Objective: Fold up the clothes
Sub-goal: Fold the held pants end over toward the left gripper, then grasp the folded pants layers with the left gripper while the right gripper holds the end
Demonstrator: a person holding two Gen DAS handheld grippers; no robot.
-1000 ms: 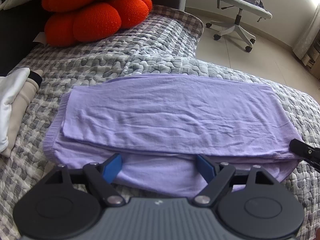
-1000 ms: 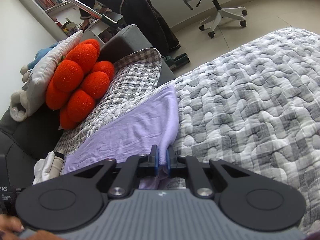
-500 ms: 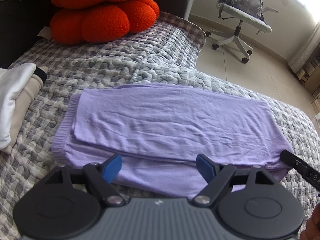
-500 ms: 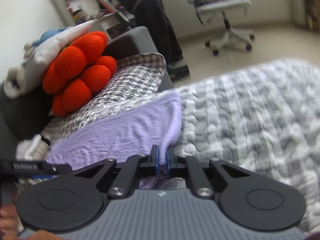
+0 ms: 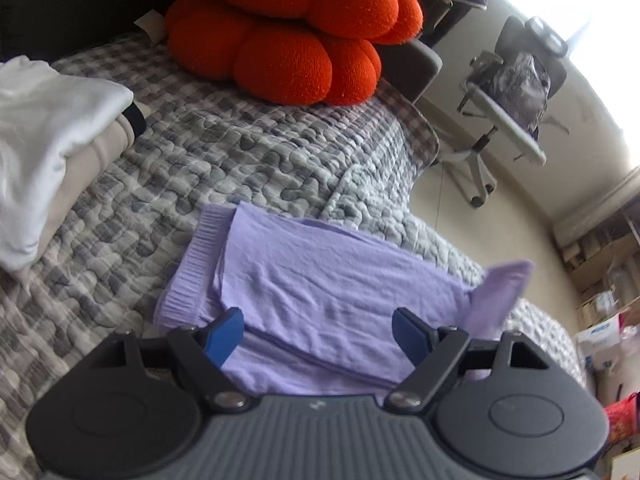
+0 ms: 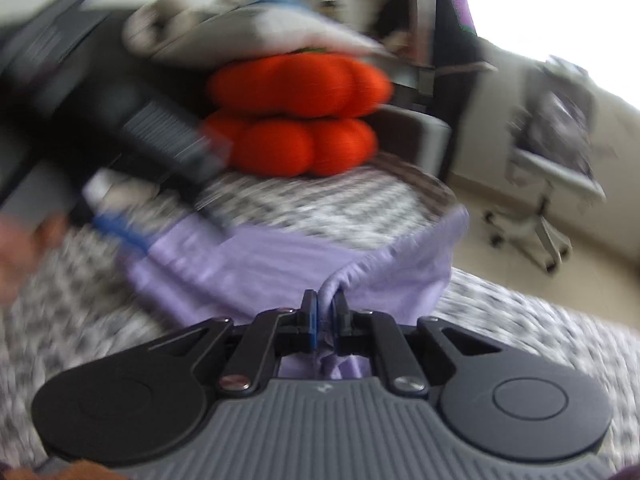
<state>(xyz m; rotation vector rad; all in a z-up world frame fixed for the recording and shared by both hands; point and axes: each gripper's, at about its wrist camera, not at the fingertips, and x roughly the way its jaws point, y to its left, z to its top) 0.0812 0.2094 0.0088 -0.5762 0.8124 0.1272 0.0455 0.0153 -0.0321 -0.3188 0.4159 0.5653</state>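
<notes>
— Two claws on my screens. My right gripper [image 6: 325, 320] has its blue pads pinched tight on a bunched edge of the lilac garment [image 5: 320, 292], and that end is lifted off the quilt [image 5: 240, 160].

— And your left?

— My left gripper [image 5: 318, 330] stands wide apart above the near edge of the garment, nothing between its pads; I can't tell whether they touch the cloth.

— Where does the garment lie?

— Folded lengthwise across the quilted grey-and-white bed cover, close to its near edge, ribbed hem toward the left. The raised corner stands up at its right end.

— Any labels or writing?

— Nothing I can read. Boxes [image 5: 600, 336] at the far right on the floor carry print, too small and blurred to make out.

— Containers?

— Only those boxes; I can't see their contents.

— What else is on the bed?

— One folded white-and-beige stack [image 5: 56, 140] at the left edge, and an orange lobed cushion [image 5: 296, 32] at the far edge. My right view is heavily smeared.
</notes>
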